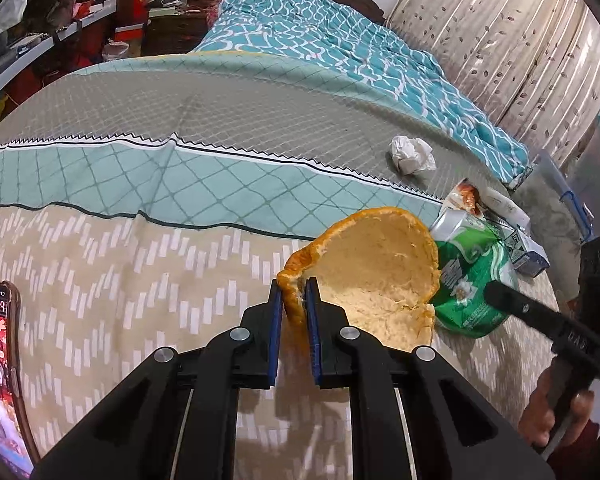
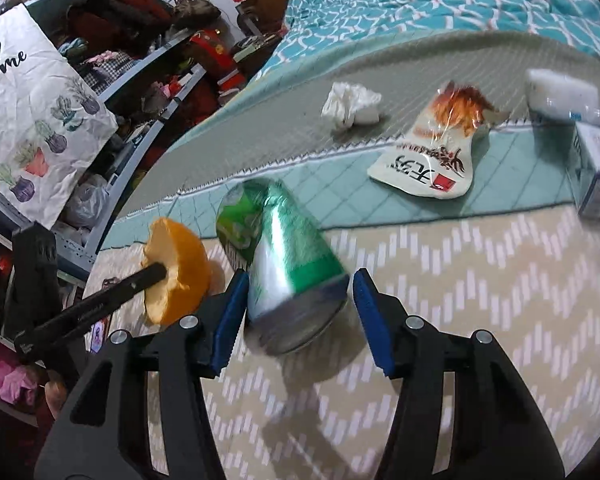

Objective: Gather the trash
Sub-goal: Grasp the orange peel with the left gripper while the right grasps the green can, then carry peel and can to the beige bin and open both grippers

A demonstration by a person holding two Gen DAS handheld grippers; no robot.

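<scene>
We are looking at a shiny metal can [image 2: 284, 264], green and silver. The orange peel [image 1: 376, 276] is showing its rough, matt pith. A crumpled paper tissue [image 2: 350, 108] and a glossy plastic wrapper [image 2: 432, 152] are lying on the soft matt cloth bedspread [image 1: 120, 264]. The blue pads [image 2: 370, 316] are looking ribbed.

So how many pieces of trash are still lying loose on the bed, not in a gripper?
4 visible: crumpled tissue farthest back, snack wrapper to its right, white bottle and small box at the right edge. The can sits between the right gripper's open jaws. More may be out of frame.
</scene>
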